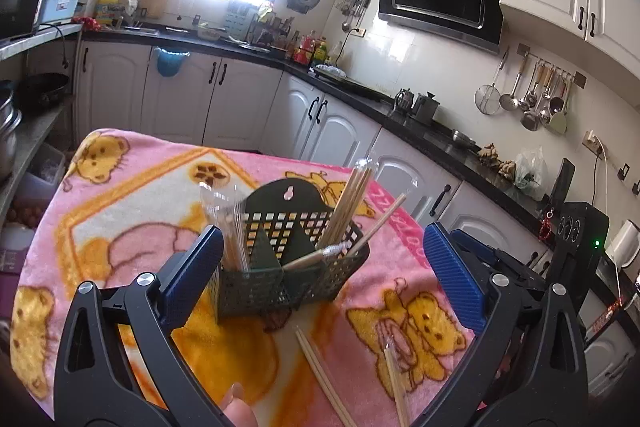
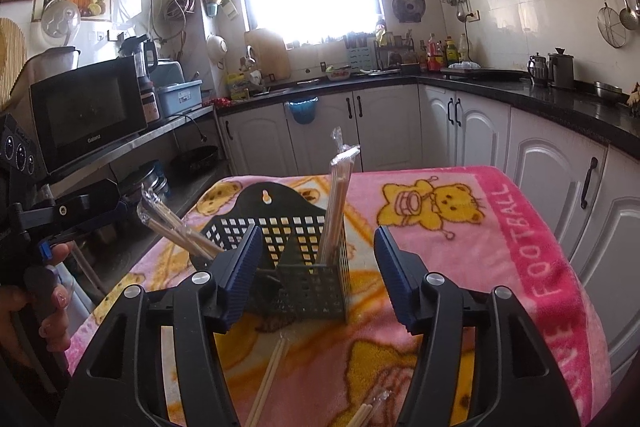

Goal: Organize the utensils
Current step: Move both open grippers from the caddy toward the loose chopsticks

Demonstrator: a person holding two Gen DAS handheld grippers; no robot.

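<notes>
A bright kitchen, window blazing at the top of both views, white cabinets wrapping round, and in the middle a bench draped with a pink bear-print blanket. Centre frame sits the dark green slotted utensil caddy, upright on the blanket, its hanging tab at the back and dividers splitting it into compartments, which looks like the reason the sticks are sorted by side.

And the left hand-held gripper hangs just in front of the caddy, its blue pads well apart, nothing between them. The right hand-held gripper does the same from its angle, jaws spread wide and empty, framing the caddy. Both seem poised for the next pick.

Count time. In the right wrist view, one wrapped bundle of chopsticks stands nearly upright in the right-hand compartment, and a second wrapped bundle leans out to the left of the caddy. In the left wrist view a loose stick or two lies slanted across the caddy's rim; the exact number cannot be told.

At the bottom of the frame, on the blanket, one bare pair of chopsticks lies flat, and beside it one wrapped pair. Those two appear to be what remains to go in.
</notes>
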